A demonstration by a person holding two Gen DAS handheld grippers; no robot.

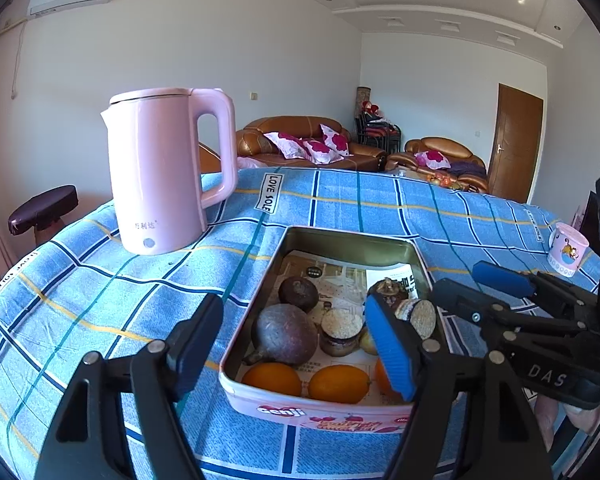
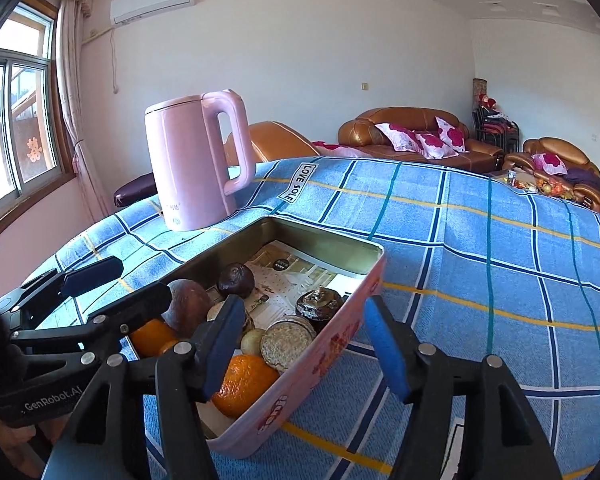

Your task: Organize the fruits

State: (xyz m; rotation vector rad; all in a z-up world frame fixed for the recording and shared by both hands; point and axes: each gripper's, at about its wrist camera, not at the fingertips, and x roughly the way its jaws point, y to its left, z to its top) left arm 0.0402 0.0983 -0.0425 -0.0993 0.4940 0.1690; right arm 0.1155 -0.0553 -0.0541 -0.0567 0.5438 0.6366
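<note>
A pink rectangular tin stands on the blue checked tablecloth, lined with printed paper. In it lie oranges, a large purple fruit, a small dark round fruit, a dark mangosteen and cut halves. My left gripper is open, its fingers straddling the tin's left wall. My right gripper is open, straddling the tin's right wall; it also shows in the left wrist view.
A pink electric kettle stands behind the tin to the left. A pink mug sits at the table's right edge. Brown sofas with cushions and a stool lie beyond the table.
</note>
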